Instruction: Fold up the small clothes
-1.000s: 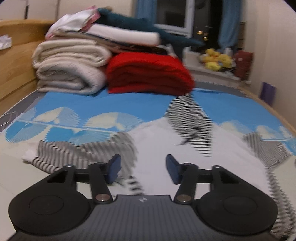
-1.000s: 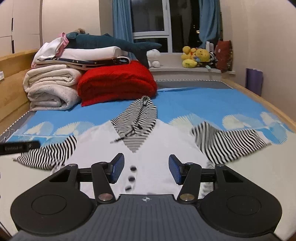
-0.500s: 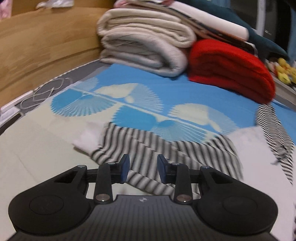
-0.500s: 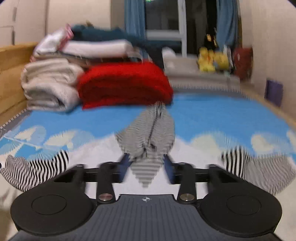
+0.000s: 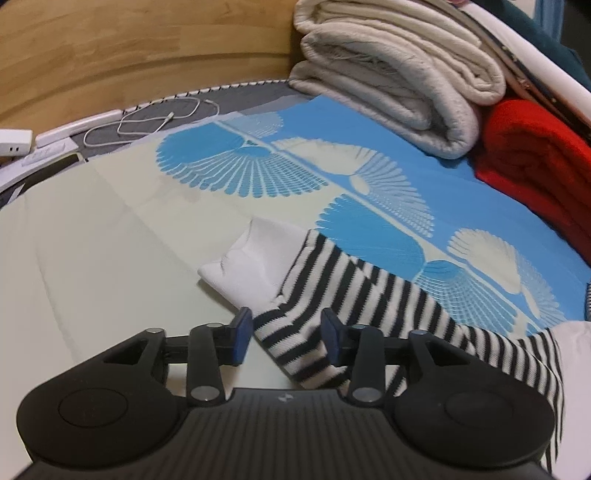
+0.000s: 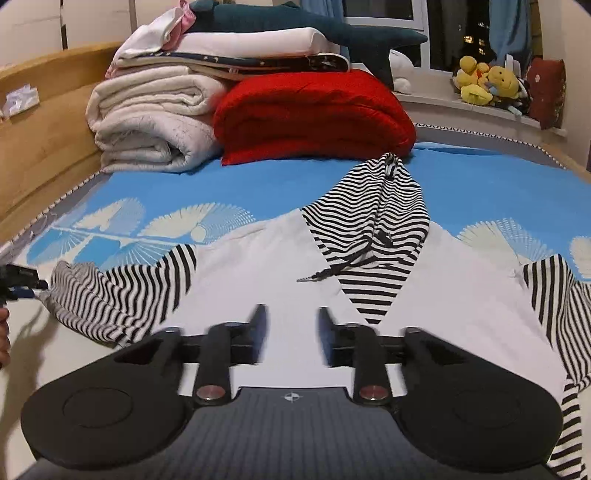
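Far left of the left wrist view: white charger cable [image 5: 155, 120] on the grey bed edge, wooden headboard [image 5: 129, 48] behind it. We have the left gripper [image 5: 286, 339] low over the hoodie's left sleeve [image 5: 354, 295]. Jaws are opening, nothing clamped. The striped sleeve lies between the blue pads [image 5: 242, 334], and we can't tell whether either pad touches the cloth. White cuff [image 5: 251, 258] sits just beyond the left pad, flat on the sheet. Right of that: rolled cream blankets [image 5: 399, 81], then the red blanket [image 5: 535, 155].

Right wrist view, left edge: we catch the left gripper's tip [image 6: 20, 280] at the end of that same sleeve [image 6: 122, 295]. The hooded top [image 6: 266, 273] is spread face up on the blue fan-print bedsheet [image 6: 240, 188]: white body, striped sleeves out to both sides, striped hood [image 6: 380, 229] lying flat toward the blankets, drawstring [image 6: 332, 271] trailing across the chest. Right gripper [image 6: 290, 330] hovers over the white chest panel, fingers motion-blurred, jaws opening, nothing between them but the flat fabric below. Right sleeve [image 6: 557, 295] runs off the right side. Behind: cream blanket stack [image 6: 155, 118], red blanket [image 6: 314, 114], plush shark [image 6: 295, 22] on top, yellow plush toys [image 6: 484, 79] on the windowsill.
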### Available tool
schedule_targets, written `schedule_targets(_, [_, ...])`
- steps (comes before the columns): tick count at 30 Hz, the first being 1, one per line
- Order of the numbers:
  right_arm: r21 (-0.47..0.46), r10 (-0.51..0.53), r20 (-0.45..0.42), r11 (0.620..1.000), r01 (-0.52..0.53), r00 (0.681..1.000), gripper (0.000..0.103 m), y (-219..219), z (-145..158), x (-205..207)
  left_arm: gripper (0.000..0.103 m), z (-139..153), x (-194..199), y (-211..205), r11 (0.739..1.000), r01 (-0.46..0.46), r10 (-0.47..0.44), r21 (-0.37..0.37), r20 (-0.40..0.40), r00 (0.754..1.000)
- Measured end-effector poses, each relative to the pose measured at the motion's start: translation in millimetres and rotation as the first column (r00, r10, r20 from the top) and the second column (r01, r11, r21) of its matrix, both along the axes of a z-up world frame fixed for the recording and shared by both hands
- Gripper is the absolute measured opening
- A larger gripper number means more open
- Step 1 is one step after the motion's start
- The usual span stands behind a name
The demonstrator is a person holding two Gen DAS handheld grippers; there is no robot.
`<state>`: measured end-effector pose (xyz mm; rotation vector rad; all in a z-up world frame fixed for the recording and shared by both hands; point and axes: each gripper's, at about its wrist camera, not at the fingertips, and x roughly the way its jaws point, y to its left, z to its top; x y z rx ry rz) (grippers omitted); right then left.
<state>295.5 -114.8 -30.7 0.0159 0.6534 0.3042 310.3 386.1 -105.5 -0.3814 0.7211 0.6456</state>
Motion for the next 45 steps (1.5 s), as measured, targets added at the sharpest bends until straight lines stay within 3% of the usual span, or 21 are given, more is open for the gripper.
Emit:
schedule_targets(9, [-0.007, -0.028, -0.067, 1.0, 0.028, 0.997, 0.044, -15, -14, 4, 0.05, -17, 7, 19, 0.996, -0.061, 0.062, -0.068, 0.003, 0.998])
schedule_targets(10, [-0.006, -0.034, -0.073, 0.999, 0.034, 0.997, 0.044, -16, -15, 6, 0.042, -19, 8, 21, 0.995, -0.064, 0.064, -0.077, -0.002, 0.998])
schedule_targets(11, [-0.005, -0.043, -0.079, 0.999, 0.042, 0.996, 0.044, -17, -17, 7, 0.024, -20, 11, 21, 0.995, -0.06, 0.058, -0.081, -0.017, 0.998])
schedule_targets(13, [-0.008, -0.066, -0.082, 0.998, 0.066, 0.994, 0.043, -20, -18, 9, 0.012, -19, 17, 20, 0.996, -0.052, 0.047, -0.077, -0.07, 0.996])
schedule_targets(14, [-0.01, -0.097, -0.075, 0.995, 0.096, 0.992, 0.042, -24, -18, 9, 0.01, -13, 18, 18, 0.996, -0.048, 0.043, -0.074, -0.065, 0.997])
schedule_targets(16, [0.003, -0.13, -0.079, 0.991, 0.13, 0.988, 0.017, -29, -17, 11, 0.009, 4, 18, 11, 0.998, -0.04, 0.038, -0.041, -0.036, 0.999])
schedule_targets(18, [0.036, -0.155, -0.089, 0.987, 0.159, 0.984, 0.01, -36, -15, 14, 0.009, 29, 18, -3, 1.0, -0.022, 0.022, 0.012, -0.015, 1.0])
schedule_targets(20, [0.048, -0.177, -0.089, 0.982, 0.182, 0.98, 0.009, -42, -14, 18, 0.009, 62, 11, -25, 0.999, 0.006, -0.009, 0.043, 0.048, 0.999])
schedule_targets(23, [0.083, -0.2, -0.107, 0.974, 0.21, 0.974, 0.008, -52, -13, 25, 0.009, 105, 2, -71, 0.997, 0.076, -0.079, 0.031, 0.133, 0.988])
schedule_targets(28, [0.126, -0.227, -0.142, 0.961, 0.245, 0.964, 0.009, -71, -11, 34, 0.009, 133, 2, -166, 0.969, 0.243, -0.225, -0.054, 0.229, 0.947])
schedule_targets(30, [0.113, -0.248, -0.125, 0.959, 0.262, 0.961, 0.009, -79, -10, 35, 0.009, 130, 11, -211, 0.931, 0.357, -0.326, -0.077, 0.266, 0.907])
schedule_targets(32, [0.12, -0.264, -0.119, 0.953, 0.278, 0.957, 0.009, -90, -8, 37, 0.009, 124, 22, -259, 0.869, 0.477, -0.425, -0.133, 0.294, 0.856])
schedule_targets(34, [0.127, -0.285, -0.117, 0.946, 0.299, 0.951, 0.009, -103, -9, 37, 0.011, 117, 34, -299, 0.744, 0.627, -0.541, -0.228, 0.345, 0.767])
schedule_targets(35, [0.135, -0.293, -0.123, 0.942, 0.308, 0.948, 0.01, -108, -11, 38, 0.021, 113, 41, -314, 0.657, 0.698, -0.606, -0.283, 0.352, 0.713])
schedule_targets(36, [0.146, -0.3, -0.133, 0.937, 0.319, 0.944, 0.01, -114, -13, 41, 0.026, 110, 45, -323, 0.597, 0.736, -0.645, -0.319, 0.354, 0.677])
schedule_targets(37, [0.16, -0.305, -0.148, 0.931, 0.327, 0.941, 0.01, -118, -16, 43, 0.035, 108, 44, -324, 0.6, 0.735, -0.645, -0.315, 0.352, 0.678])
schedule_targets(38, [0.176, -0.308, -0.176, 0.925, 0.338, 0.935, 0.01, -123, -21, 47, 0.044, 107, 43, -320, 0.63, 0.716, -0.627, -0.3, 0.347, 0.697])
schedule_targets(41, [0.222, -0.312, -0.251, 0.903, 0.368, 0.917, 0.019, -131, -33, 56, 0.045, 97, 48, -290, 0.74, 0.605, -0.538, -0.294, 0.281, 0.795])
schedule_targets(43, [0.236, -0.296, -0.291, 0.899, 0.368, 0.91, 0.026, -130, -43, 64, 0.045, 88, 54, -271, 0.795, 0.532, -0.489, -0.293, 0.211, 0.847])
schedule_targets(45, [0.218, -0.291, -0.316, 0.904, 0.367, 0.903, 0.032, -126, -52, 70, 0.045, 80, 59, -252, 0.839, 0.469, -0.457, -0.277, 0.11, 0.883])
